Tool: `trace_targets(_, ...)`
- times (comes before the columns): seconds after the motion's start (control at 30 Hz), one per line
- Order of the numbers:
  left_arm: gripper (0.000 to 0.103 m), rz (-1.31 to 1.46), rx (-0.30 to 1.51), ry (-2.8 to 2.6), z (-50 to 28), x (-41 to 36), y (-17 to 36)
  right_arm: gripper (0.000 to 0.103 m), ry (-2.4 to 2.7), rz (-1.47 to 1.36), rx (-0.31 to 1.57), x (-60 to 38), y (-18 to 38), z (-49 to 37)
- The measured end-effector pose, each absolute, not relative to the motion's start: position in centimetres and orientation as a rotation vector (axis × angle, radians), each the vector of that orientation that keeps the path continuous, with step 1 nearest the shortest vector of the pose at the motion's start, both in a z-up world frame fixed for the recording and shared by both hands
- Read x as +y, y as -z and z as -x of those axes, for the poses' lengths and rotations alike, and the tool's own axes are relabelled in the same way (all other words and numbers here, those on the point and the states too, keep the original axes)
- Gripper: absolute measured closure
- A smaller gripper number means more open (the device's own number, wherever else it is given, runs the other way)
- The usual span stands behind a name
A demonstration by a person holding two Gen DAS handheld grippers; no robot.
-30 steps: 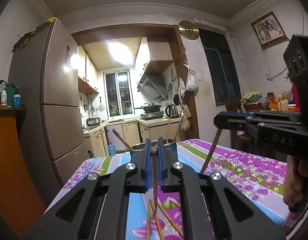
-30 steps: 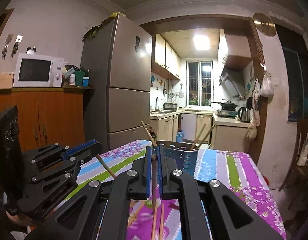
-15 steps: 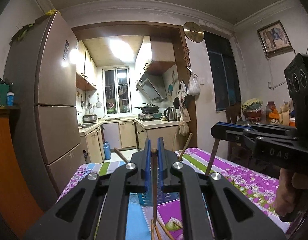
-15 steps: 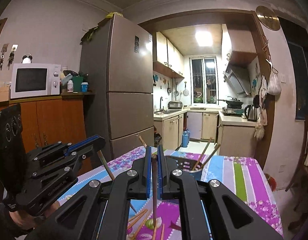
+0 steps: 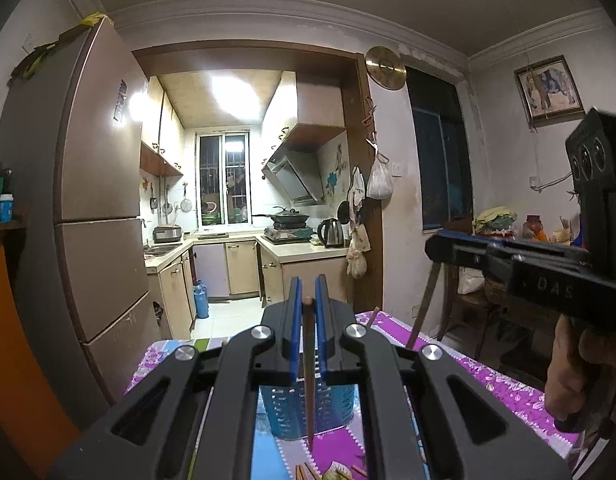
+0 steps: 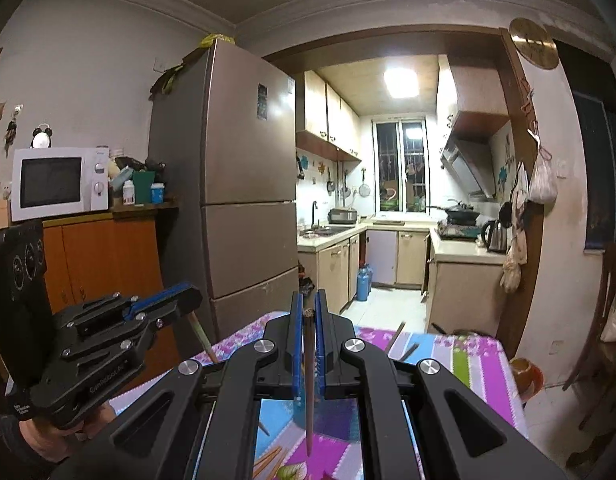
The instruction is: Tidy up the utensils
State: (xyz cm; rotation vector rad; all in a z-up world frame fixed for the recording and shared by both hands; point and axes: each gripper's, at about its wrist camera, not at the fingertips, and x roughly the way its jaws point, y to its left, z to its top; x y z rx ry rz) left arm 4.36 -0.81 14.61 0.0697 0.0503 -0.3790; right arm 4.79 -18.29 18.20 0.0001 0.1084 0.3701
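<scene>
My left gripper (image 5: 306, 294) is shut on a brown chopstick (image 5: 309, 380) that hangs point-down between its blue pads. Below and beyond it stands the blue perforated utensil holder (image 5: 335, 412) on the flowered tablecloth (image 5: 487, 380). My right gripper (image 6: 306, 306) is likewise shut on a dark chopstick (image 6: 309, 392) hanging above the cloth, in front of the holder (image 6: 339, 412). Each gripper shows in the other's view: the right gripper (image 5: 437, 246) at the right with its chopstick (image 5: 423, 308), the left gripper (image 6: 188, 296) at the left with its chopstick (image 6: 202, 336). Loose chopsticks (image 6: 268, 460) lie on the cloth.
Chopstick tips (image 6: 395, 334) poke out of the holder. A tall fridge (image 6: 244, 184) and an orange cabinet (image 6: 104, 264) with a microwave (image 6: 56, 184) stand left of the table. A wooden chair (image 5: 467, 300) is at the right. The kitchen doorway opens beyond the table's far edge.
Both grippers have risen, each with its chopstick still clamped. The holder and the loose chopsticks have dropped lower in both views, and the chopstick tips now hang clear of the cloth.
</scene>
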Motion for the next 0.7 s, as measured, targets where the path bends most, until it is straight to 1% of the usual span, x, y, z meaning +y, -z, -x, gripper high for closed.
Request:
trace_targets(0.37, 0.098, -0.036, 0.027, 0.380, -6.9, -0.8, -19.8, 0.096, -0.335, 0.031, 0.075, -18.5, -23.7, -8.5)
trace_targets(0.5, 0.098, -0.023, 0.001, 0.374, -8.5, -1.0, -21.8, 0.096, -0.320, 0.030, 0.067, -18.5, -24.8, -10.5)
trace_targets(0.7, 0.098, -0.032, -0.009, 0.352, -11.4, -1.9, -22.4, 0.096, -0.299, 0.018, 0.091, -19.0, -24.6, -14.3)
